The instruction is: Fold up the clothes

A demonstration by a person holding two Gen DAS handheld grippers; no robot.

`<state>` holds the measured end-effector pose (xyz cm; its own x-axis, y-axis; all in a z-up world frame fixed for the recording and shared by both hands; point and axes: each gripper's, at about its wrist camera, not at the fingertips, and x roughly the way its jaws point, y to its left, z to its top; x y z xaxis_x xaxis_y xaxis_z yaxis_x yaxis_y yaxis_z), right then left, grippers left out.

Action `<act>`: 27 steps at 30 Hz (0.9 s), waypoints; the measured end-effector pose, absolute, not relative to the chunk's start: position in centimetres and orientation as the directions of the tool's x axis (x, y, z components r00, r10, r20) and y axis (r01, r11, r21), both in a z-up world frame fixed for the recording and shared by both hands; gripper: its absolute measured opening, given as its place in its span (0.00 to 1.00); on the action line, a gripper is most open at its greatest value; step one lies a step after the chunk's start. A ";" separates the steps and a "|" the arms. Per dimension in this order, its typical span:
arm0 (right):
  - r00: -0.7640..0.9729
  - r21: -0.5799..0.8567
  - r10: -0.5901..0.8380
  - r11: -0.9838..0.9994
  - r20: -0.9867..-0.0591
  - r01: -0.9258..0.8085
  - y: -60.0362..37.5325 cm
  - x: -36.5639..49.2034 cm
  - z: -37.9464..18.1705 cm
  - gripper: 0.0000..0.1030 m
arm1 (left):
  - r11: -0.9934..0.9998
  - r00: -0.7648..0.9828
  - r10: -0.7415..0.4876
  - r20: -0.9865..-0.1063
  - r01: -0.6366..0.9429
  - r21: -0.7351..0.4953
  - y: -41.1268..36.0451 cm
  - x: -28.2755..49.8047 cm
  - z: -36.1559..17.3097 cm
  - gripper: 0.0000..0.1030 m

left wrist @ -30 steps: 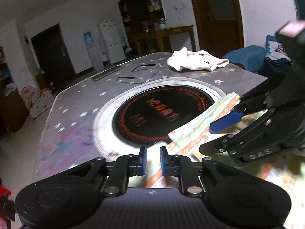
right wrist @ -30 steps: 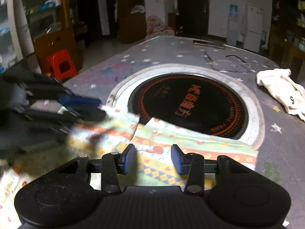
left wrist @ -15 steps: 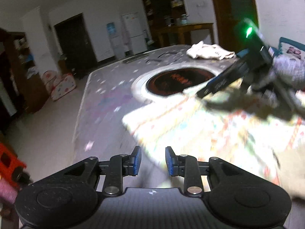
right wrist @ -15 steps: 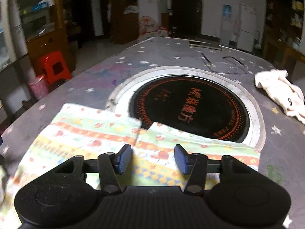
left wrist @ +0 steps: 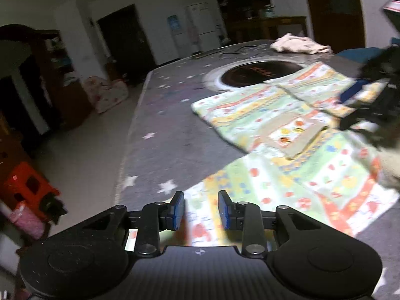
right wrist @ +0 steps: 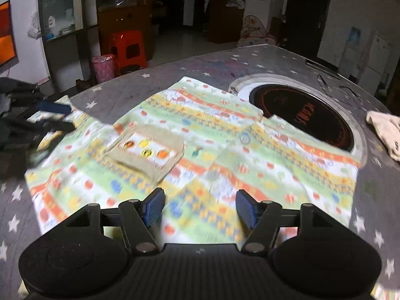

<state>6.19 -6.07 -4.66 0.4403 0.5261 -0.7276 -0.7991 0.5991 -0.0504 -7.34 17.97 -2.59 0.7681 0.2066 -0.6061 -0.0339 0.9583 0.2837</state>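
Nearest in the right wrist view, the right gripper hovers over the near hem of the patterned shirt with its jaws wide apart and still just opening, nothing between them. The left gripper sits over a corner of the same shirt, its jaws narrowly parted and just opening too, clamping nothing. The shirt lies spread flat on the star-print table cover, its long axis running left to right across the right view, the beige chest pocket facing up. Its far edge overlaps the round black hob, whose orange lettering is too blurred to read. Bare cover lies beyond; a cream garment sits far right
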 end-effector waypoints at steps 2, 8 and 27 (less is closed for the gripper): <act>0.443 -0.027 0.529 0.620 -0.724 -0.784 -7.1 5.6 -4.6 0.66 | 0.958 0.760 0.231 -0.608 -0.068 0.279 18.7 -7.6 -2.6 0.33; 0.471 0.033 0.510 0.703 -0.720 -0.710 -11.2 4.2 -5.1 0.68 | 0.966 0.752 0.245 -0.612 -0.139 0.216 18.9 -8.6 -2.0 0.36; 0.559 0.062 0.468 0.801 -0.685 -0.596 -17.8 1.0 -5.2 0.75 | 0.990 0.812 0.089 -0.577 -0.008 0.141 11.8 -7.6 -0.2 0.44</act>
